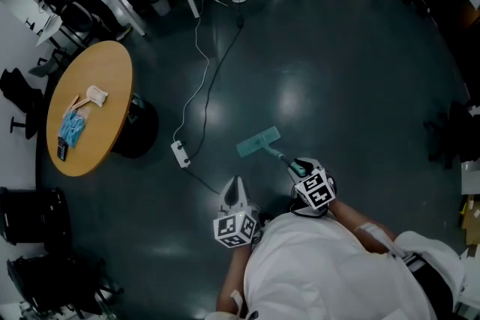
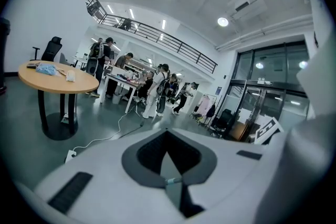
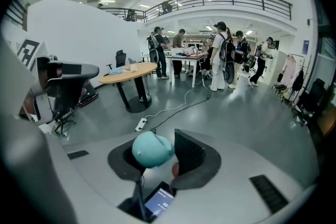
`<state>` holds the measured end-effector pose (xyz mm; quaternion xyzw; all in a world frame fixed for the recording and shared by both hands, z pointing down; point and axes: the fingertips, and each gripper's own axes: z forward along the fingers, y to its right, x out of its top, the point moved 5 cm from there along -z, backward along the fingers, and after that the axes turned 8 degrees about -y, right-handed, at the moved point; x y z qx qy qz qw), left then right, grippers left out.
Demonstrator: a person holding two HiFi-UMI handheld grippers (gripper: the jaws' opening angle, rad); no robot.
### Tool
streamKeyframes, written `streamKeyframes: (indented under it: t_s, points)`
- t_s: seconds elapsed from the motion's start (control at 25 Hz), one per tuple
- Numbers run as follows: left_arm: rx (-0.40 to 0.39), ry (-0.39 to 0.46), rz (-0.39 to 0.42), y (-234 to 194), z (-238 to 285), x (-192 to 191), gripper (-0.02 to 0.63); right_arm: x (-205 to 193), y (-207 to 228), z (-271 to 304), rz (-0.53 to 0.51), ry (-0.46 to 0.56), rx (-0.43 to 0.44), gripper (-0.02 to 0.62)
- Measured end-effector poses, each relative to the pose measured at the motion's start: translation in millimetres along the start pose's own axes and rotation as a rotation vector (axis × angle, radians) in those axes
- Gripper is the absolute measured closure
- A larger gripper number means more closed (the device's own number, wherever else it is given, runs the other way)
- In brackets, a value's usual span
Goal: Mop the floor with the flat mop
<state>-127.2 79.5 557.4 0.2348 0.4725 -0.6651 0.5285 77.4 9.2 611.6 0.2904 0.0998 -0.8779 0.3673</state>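
Gripping the flat mop (image 1: 259, 141) by its teal handle end (image 3: 152, 148), right gripper (image 1: 300, 167) jaws clenched; mop head flat on the floor (image 1: 337, 71). Left gripper (image 1: 235, 187) jaws pressed together, empty.

We see a white shirt (image 1: 330, 266) and a pale band (image 1: 371, 230) on the right forearm. Left gripper (image 1: 235, 187) and right gripper (image 1: 304, 167) have light grey rounded shells, each with a cube (image 1: 235, 228) of black-and-white square markers. In the gripper views we see dark textured pads (image 3: 189, 152) lining the jaws and dark oblong slots (image 2: 71, 191) on the shells. The right one also has a small lit screen (image 3: 160, 201) and a thin black cable (image 3: 139, 194).
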Motion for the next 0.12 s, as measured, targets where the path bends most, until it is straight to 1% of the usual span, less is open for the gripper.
streamKeyframes:
  t_s: [0.12]
  points:
    - [-0.001,-0.001,0.001,-0.1,-2.0,-0.8,0.601,-0.7,-1.9,-0.2,0.004,-0.003,0.001,0.480]
